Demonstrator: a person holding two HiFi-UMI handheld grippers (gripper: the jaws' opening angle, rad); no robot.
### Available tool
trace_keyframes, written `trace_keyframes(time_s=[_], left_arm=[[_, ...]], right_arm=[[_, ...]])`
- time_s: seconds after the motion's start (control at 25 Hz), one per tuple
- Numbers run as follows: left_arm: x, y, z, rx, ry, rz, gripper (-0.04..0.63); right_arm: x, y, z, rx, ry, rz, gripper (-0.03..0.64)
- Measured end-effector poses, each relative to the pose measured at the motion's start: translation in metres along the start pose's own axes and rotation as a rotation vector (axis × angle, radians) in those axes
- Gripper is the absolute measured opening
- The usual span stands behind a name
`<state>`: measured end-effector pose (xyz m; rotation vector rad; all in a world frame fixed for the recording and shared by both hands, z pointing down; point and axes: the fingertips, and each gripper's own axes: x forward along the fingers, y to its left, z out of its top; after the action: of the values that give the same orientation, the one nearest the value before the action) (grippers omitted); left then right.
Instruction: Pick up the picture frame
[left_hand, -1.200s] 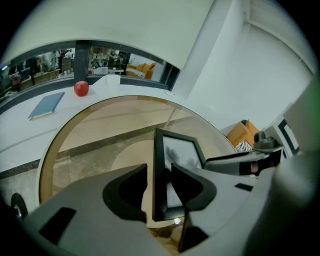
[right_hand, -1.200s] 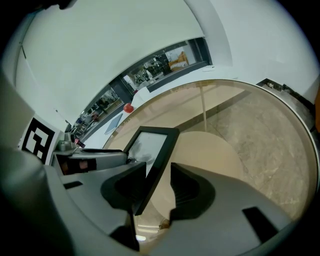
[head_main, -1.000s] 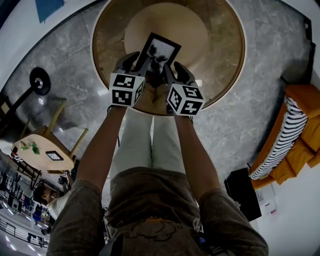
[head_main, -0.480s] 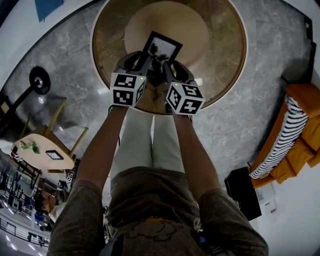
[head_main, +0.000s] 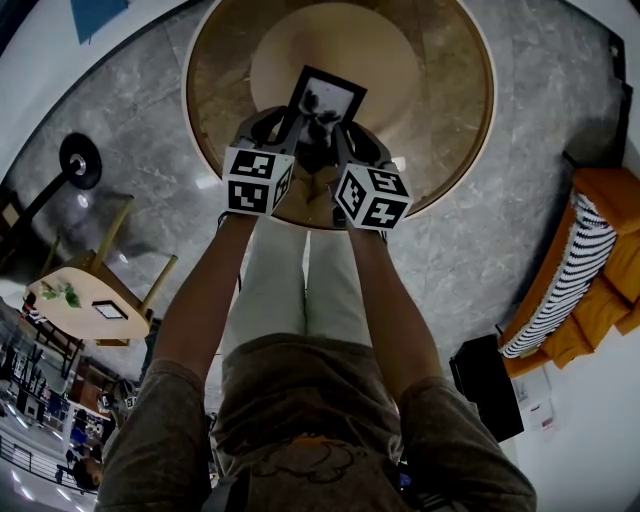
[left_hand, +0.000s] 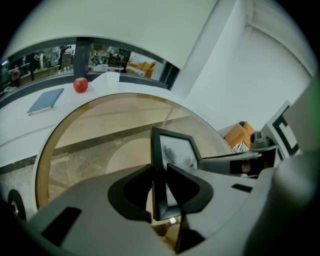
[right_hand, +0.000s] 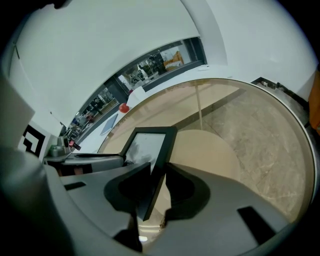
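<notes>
**Head view.** Both forearms are stretched forward and side by side. The left gripper (head_main: 281, 124) and the right gripper (head_main: 347, 140) point down and away over a round glass worktop (head_main: 440, 90) with a pale rim. The picture frame (head_main: 324, 99) sits between the two grippers at the near part of the worktop. It is black, rectangular and thin-edged, with a pale print inside.

**Left gripper view.** The dark, curved jaws are closing. The frame's left upright (left_hand: 159, 170) stands between them, with a pad against each side. The frame leans back and its bottom edge is hidden behind the jaws. The right gripper (left_hand: 235, 162) reaches in from the right. Far off on a white ledge are a red apple (left_hand: 80, 85) and a flat blue book (left_hand: 46, 100).

**Right gripper view.** The jaws are closing here too. The frame's right upright (right_hand: 159, 160) is between them and both pads meet it. The glass shows a marbled grey floor (right_hand: 260, 145) beneath.
</notes>
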<state>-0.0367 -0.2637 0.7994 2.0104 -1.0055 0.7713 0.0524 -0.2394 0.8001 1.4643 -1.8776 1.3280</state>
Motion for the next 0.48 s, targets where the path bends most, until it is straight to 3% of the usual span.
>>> trace_keyframes(time_s=[0.48], left_arm=[[-0.019,-0.004,0.009,-0.031,-0.016,0.007,0.086]], right_arm=[[-0.013,0.008,0.011,-0.01,-0.003,0.004,0.098]])
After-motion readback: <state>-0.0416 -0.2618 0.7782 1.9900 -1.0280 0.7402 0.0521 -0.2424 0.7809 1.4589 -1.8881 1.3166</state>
